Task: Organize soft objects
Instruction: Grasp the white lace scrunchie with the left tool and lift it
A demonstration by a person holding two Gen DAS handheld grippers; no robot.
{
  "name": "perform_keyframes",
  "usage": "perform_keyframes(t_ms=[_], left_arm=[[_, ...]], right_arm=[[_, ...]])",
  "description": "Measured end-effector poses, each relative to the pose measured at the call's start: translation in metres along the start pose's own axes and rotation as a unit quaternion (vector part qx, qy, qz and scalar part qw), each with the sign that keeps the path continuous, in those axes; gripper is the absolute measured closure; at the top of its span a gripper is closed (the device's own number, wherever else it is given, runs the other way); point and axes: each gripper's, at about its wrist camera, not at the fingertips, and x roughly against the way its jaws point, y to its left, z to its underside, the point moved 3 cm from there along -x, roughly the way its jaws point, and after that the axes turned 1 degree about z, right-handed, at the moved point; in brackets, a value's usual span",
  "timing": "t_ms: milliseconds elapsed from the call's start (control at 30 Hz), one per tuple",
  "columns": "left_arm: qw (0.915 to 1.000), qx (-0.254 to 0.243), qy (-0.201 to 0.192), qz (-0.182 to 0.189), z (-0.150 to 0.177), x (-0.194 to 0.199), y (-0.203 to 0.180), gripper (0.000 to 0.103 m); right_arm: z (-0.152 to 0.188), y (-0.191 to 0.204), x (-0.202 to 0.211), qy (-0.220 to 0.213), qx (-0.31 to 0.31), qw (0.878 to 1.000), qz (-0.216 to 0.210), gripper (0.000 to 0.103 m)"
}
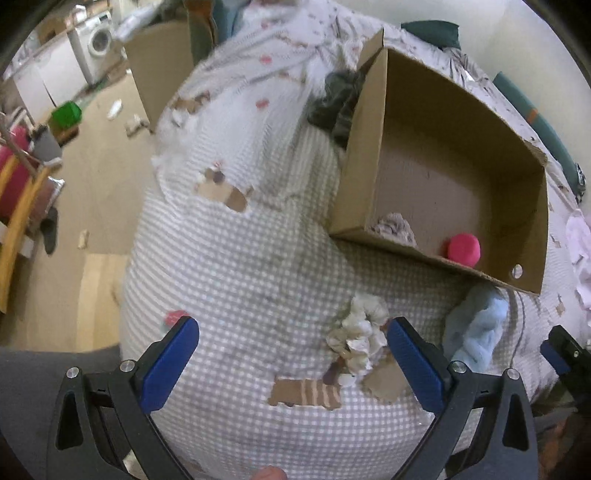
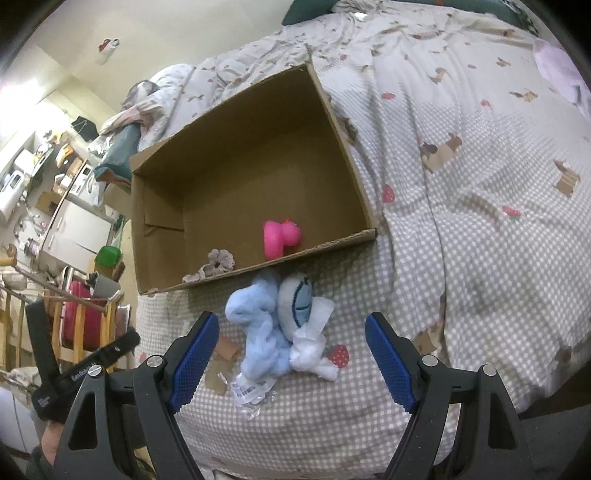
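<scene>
An open cardboard box (image 1: 369, 155) (image 2: 155, 206) lies on the checked bedspread (image 1: 251, 266). Inside it are a pink plush toy (image 1: 463, 249) (image 2: 280, 238) and a greyish scrunchie (image 1: 395, 227) (image 2: 219, 262). A cream scrunchie (image 1: 360, 338) lies on the bed just inside my left gripper's right finger. My left gripper (image 1: 291, 363) is open and empty. A light blue and white plush toy (image 2: 280, 328) (image 1: 472, 336) lies in front of the box, between the fingers of my right gripper (image 2: 290, 360), which is open and empty.
A dark grey cloth (image 1: 336, 101) lies behind the box. A pale lilac cloth (image 2: 561, 70) lies at the bed's far right. Teal pillows (image 1: 432, 31) sit at the head. The floor left of the bed holds a washing machine (image 1: 96, 44), a green bin (image 1: 66, 114) and wooden furniture (image 1: 22, 206).
</scene>
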Motion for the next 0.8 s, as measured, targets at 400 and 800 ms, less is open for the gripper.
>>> perform_keyframes(t_ms=[400, 800], left_arm=[[0.9930, -0.055, 0.101, 0.028, 0.018, -0.063, -0.045, 0.042], [0.9927, -0.050, 0.107, 0.024, 0.014, -0.067, -0.037, 0.091]], right_arm=[[0.001, -0.003, -0.010, 0.018, -0.004, 1.000, 0.009, 0.017], [-0.003, -0.010, -0.017, 0.023, -0.017, 1.000, 0.012, 0.017]])
